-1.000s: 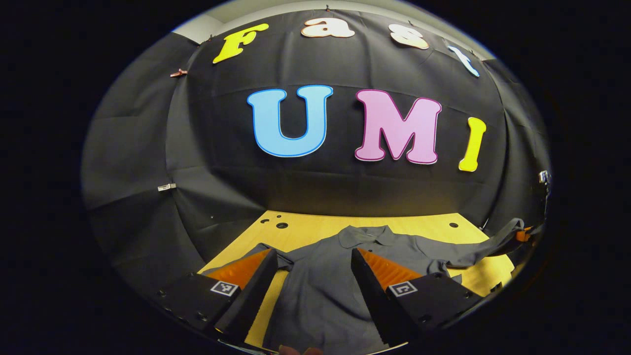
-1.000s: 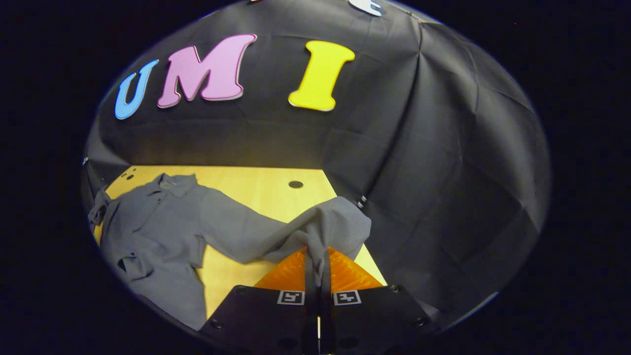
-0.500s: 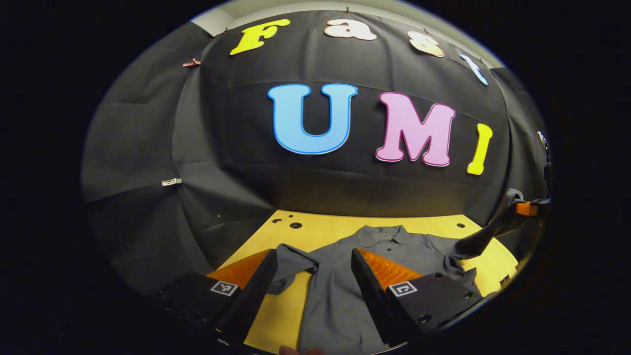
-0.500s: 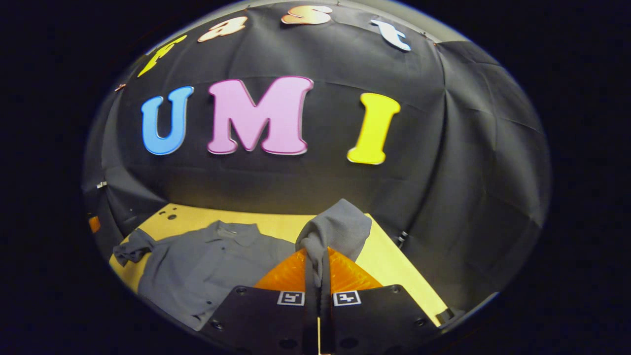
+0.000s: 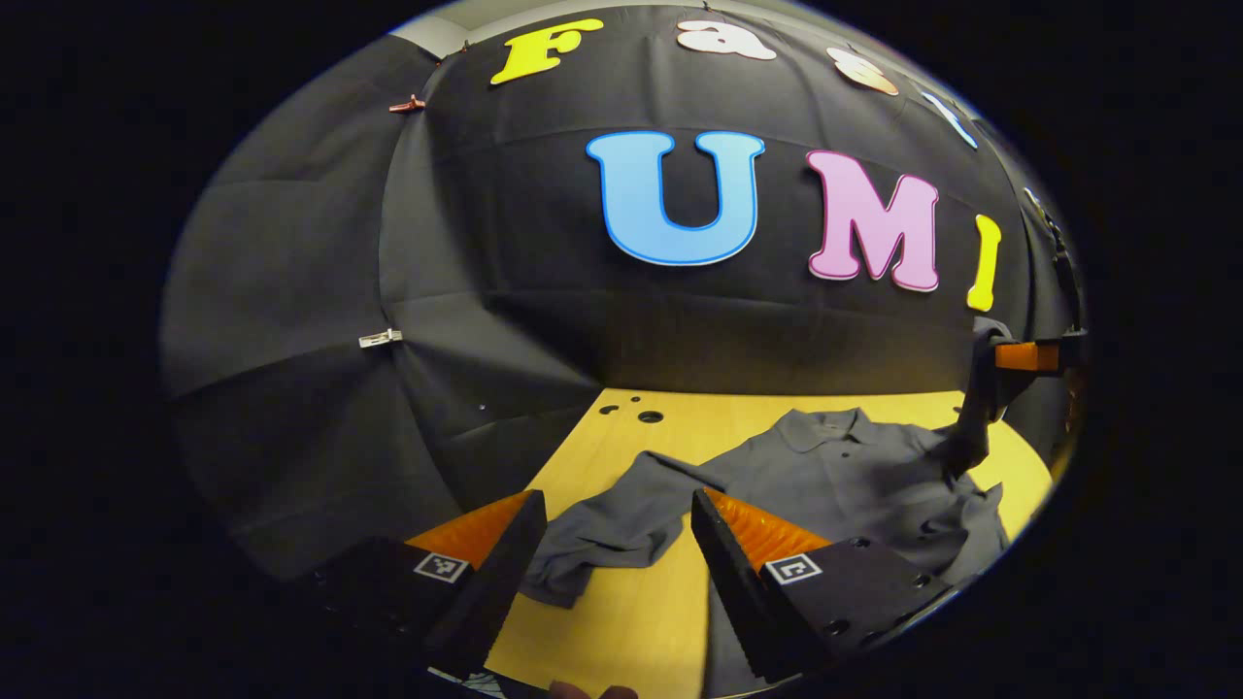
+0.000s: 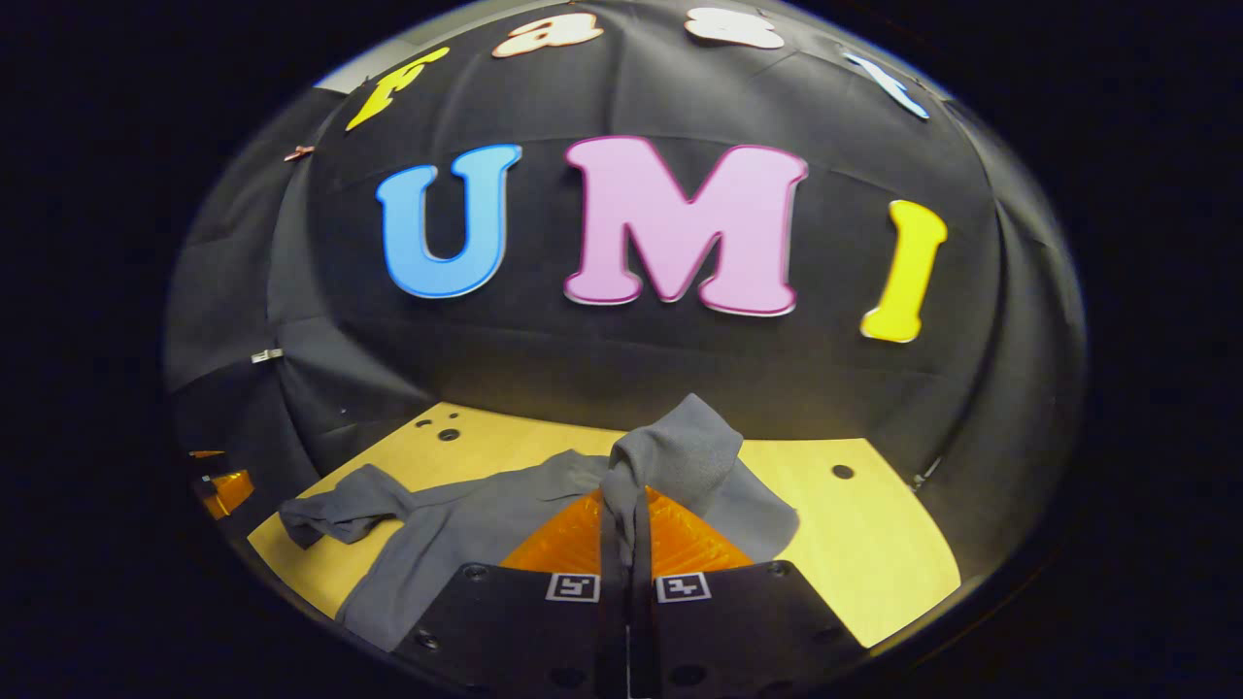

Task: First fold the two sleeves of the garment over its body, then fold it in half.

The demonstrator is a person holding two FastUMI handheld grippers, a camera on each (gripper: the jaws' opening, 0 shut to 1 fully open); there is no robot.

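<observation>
sleeve fold under way, first of two

shirt (image 5: 855,476) lies on the table (image 6: 874,553). right gripper (image 6: 624,505) is clamped on one sleeve (image 6: 675,451), held up above the body. left gripper (image 5: 617,524) hangs spread wide with nothing in it, just over the other sleeve (image 5: 602,534), which lies out flat. next, as i judge it: lay the raised sleeve across the body, let go, then grip the flat one.

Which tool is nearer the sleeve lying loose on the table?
Left. The left tool hovers open just above that loose sleeve; the right tool is across the shirt, shut on the other sleeve.
</observation>
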